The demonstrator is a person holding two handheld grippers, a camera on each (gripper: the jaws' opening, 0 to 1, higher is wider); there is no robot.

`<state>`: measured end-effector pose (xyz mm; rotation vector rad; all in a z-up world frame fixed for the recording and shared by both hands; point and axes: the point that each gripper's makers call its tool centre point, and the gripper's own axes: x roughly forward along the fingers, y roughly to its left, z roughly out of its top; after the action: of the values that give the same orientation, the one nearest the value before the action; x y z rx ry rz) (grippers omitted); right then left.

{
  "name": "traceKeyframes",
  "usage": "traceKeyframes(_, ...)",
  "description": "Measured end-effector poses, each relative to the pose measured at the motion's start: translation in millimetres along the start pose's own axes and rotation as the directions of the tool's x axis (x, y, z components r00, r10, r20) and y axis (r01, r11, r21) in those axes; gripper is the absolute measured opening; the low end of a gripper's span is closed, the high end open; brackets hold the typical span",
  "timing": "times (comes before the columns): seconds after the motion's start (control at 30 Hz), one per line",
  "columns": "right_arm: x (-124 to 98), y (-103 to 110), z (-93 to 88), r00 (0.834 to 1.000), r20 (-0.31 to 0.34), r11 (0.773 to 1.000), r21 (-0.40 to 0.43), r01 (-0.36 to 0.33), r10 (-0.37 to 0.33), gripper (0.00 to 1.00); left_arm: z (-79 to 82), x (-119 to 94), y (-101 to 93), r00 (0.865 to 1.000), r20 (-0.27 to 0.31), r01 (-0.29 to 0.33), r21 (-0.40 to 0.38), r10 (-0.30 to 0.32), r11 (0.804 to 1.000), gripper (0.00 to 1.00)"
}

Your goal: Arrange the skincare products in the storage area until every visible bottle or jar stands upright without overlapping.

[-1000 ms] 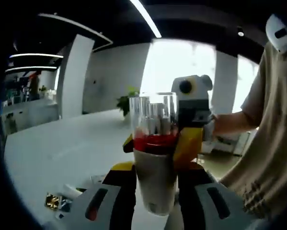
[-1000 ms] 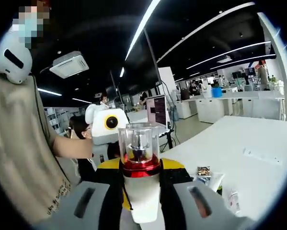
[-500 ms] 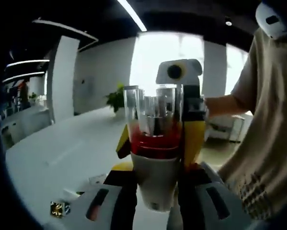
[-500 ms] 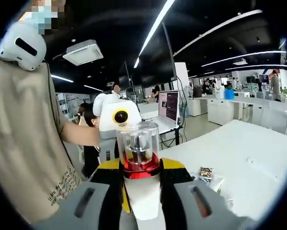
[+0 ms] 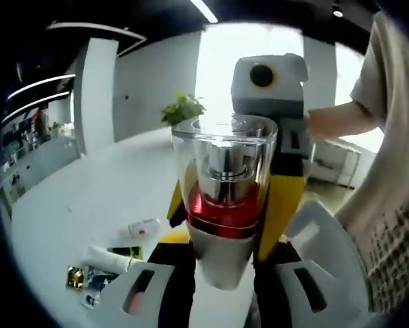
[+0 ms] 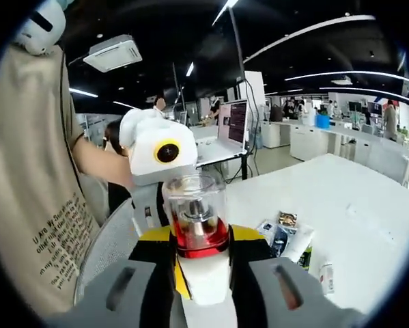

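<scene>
White table [image 5: 88, 198] | office room (ceiling strip lights [image 6: 313, 31]) | sachets [image 6: 283, 229] lying

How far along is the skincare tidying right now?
Nothing looks finished. In hand: a clear-capped bottle with a red band, gripped between both grippers, the left gripper and the right gripper, above the white table. Left: tubes and sachets lie flat on the table.

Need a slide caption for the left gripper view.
Both hand-held grippers clamp one clear-capped pump bottle aloft over a white table scattered with skincare items.
</scene>
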<state>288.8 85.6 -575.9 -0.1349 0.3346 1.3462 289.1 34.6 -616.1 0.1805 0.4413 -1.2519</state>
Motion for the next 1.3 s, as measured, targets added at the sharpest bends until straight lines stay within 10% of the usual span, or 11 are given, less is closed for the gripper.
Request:
traceKeyframes(0.47, 11, -14, -65.2, 0.992, -0.107, 0.996, 0.042, 0.074, -0.069, 0.29, -64.0, 35, 10.7, 0.988, -0.143, -0.049, 0.030, 0.053, 0.998, 0.29)
traceKeyframes(1.3, 11, -16, -94.9, 0.968, -0.188, 0.985, 0.011, 0.170, -0.165, 0.29, -87.7, 50, 10.0, 0.985, -0.160, -0.061, 0.021, 0.064, 0.998, 0.30)
